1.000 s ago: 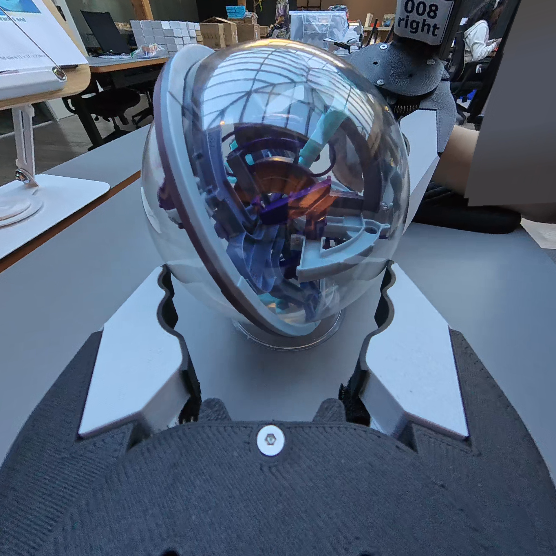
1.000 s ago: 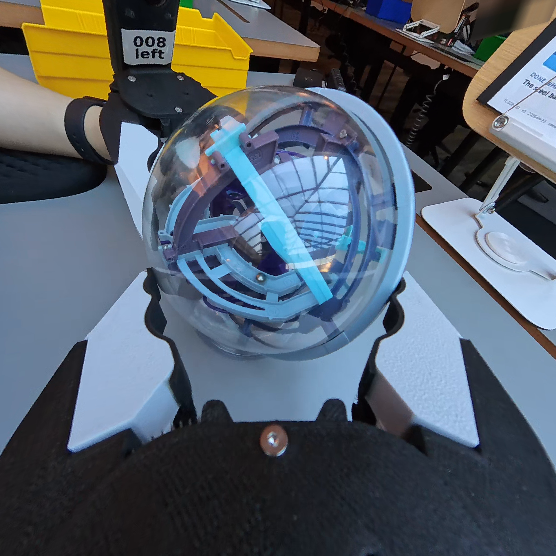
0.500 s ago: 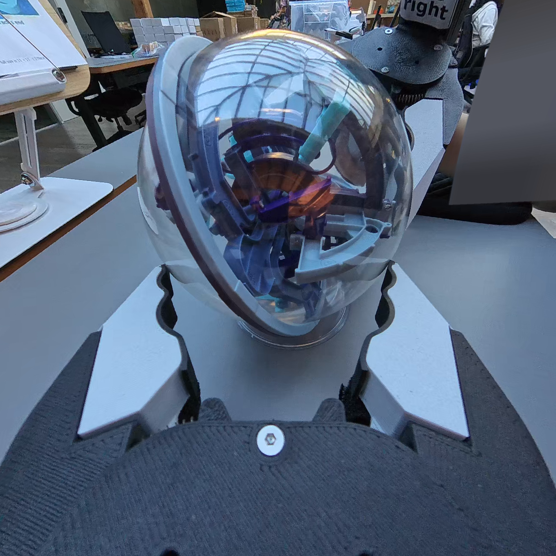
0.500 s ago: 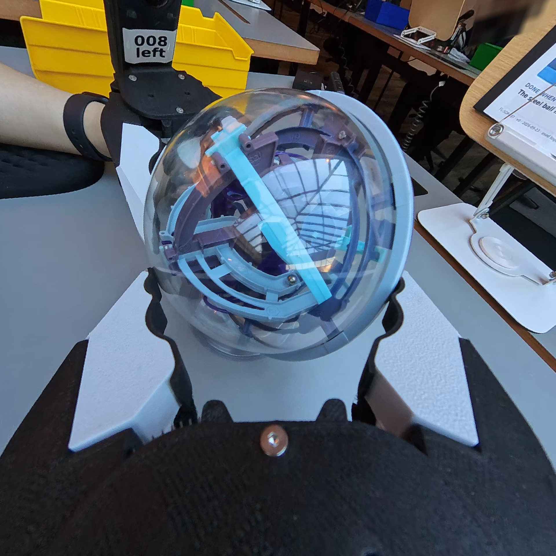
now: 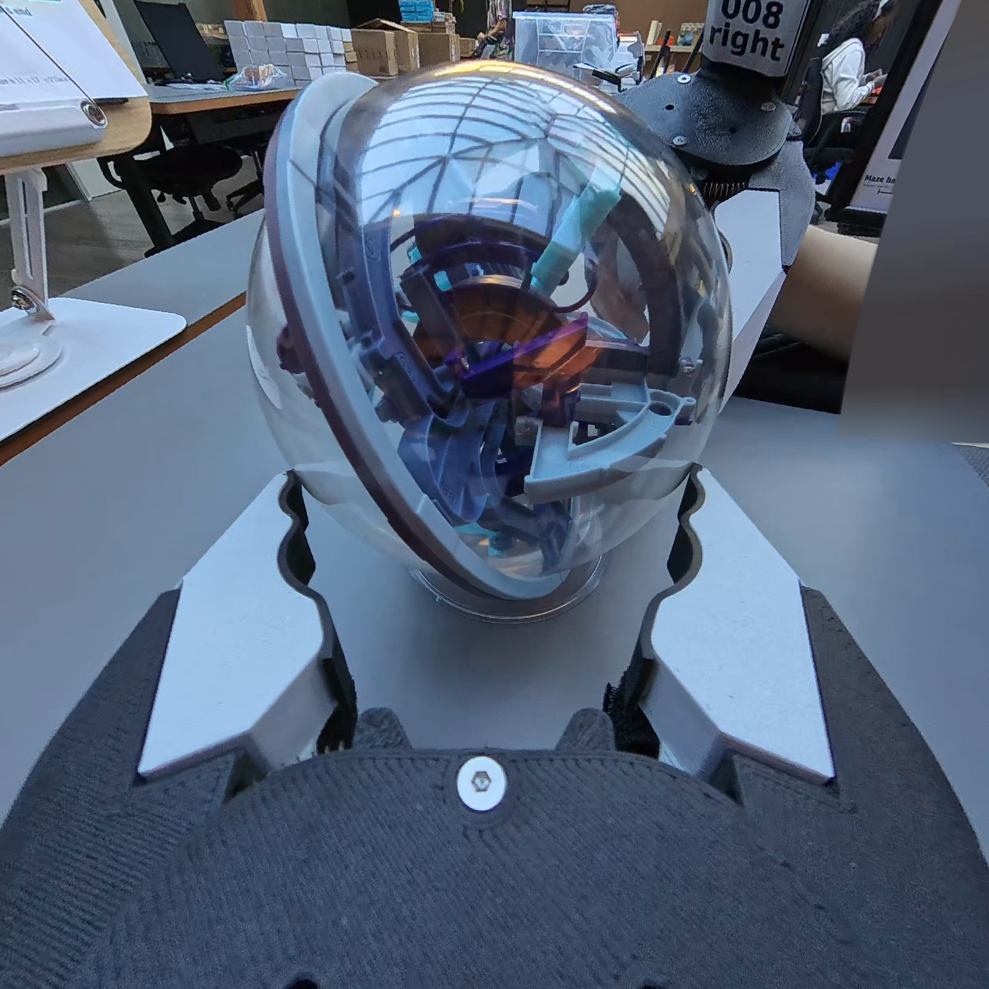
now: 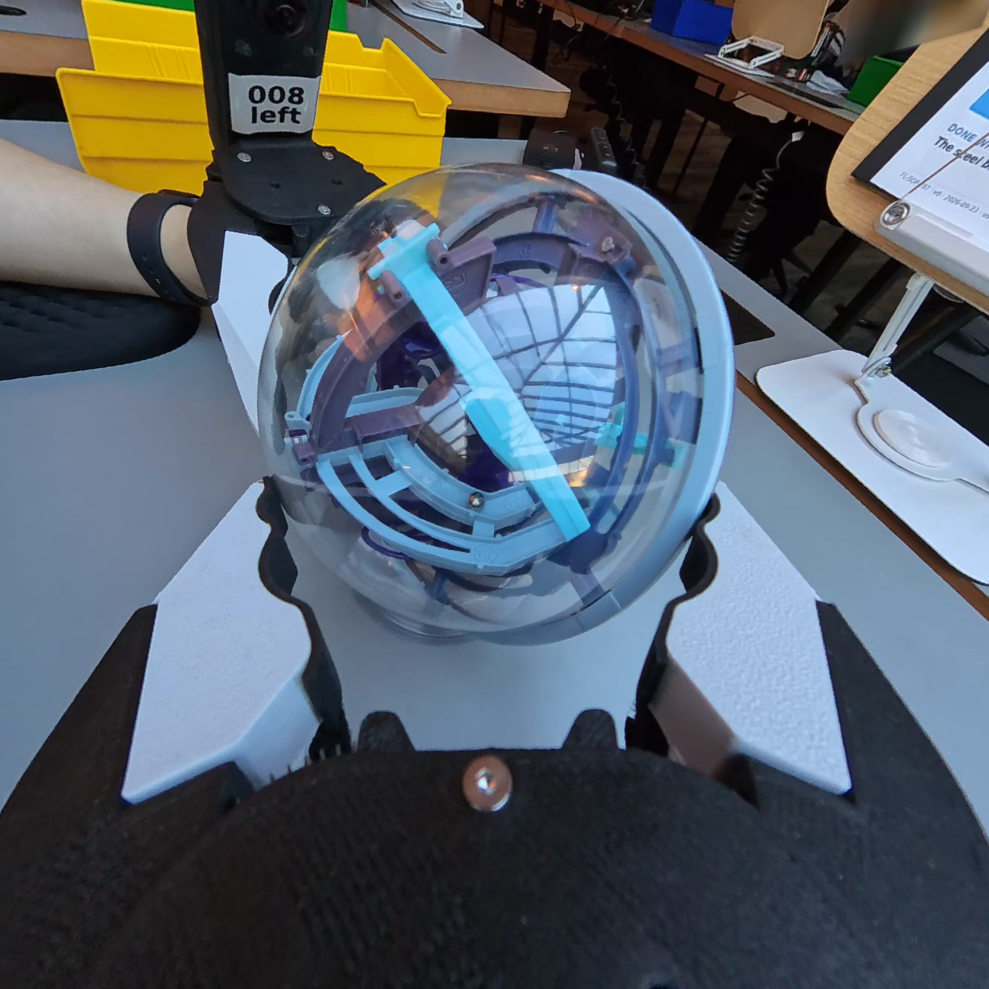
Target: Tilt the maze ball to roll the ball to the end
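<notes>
The maze ball [image 6: 495, 401] sits tilted on its clear stand on the tabletop [image 6: 107, 455], steel ball [image 6: 474, 500] on a blue track. Both claws, left [image 5: 489, 514] and right [image 6: 487, 540], clamp it; tilt slowly, in small corrections.

1. The left gripper [image 5: 489, 489] has its jaws spread wide, the white fingers [image 5: 241, 631] level and low, one on each side of the maze ball [image 5: 487, 332], tips against its lower sides.
2. The right gripper [image 6: 484, 516] faces it from across, jaws equally wide, tips at the sphere's lower flanks.
3. A bare forearm [image 6: 64, 225] with a dark wristband lies behind the left gripper.
</notes>
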`<state>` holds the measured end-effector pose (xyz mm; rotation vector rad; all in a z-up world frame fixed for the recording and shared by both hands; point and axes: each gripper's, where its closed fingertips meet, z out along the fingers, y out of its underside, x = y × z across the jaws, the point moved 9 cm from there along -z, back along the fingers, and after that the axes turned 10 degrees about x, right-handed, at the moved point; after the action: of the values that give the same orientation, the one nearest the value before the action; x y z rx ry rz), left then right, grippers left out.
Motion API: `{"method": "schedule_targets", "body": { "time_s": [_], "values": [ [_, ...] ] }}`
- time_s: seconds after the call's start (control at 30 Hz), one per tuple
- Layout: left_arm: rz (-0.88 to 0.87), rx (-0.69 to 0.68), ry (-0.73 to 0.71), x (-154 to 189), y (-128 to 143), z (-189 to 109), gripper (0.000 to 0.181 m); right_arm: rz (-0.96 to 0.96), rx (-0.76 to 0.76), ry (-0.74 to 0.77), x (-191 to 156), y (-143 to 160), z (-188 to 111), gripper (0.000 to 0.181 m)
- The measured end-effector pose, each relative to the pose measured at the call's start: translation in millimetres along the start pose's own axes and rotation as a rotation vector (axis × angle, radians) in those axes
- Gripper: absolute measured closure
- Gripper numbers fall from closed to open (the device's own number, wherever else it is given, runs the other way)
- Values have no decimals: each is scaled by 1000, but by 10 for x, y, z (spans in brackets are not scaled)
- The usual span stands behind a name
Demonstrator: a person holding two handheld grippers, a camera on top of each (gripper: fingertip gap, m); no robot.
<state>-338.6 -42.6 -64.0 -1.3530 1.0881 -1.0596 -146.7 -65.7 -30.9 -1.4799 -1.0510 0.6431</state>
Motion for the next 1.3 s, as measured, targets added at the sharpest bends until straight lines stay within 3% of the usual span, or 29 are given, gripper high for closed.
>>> {"method": "schedule_targets", "body": {
  "time_s": [0.77,1.07,1.3],
  "values": [
    [-97,-15,32,-19,14,0,44,95,-34,2,-8,-15,22,33],
    [-2,-1,6,4,-28,-22,41,107,-46,-3,-26,-10,44,34],
    [226,56,-73,124,-146,-121,45,126,-27,-18,-38,-20,45,38]
  ]
}}
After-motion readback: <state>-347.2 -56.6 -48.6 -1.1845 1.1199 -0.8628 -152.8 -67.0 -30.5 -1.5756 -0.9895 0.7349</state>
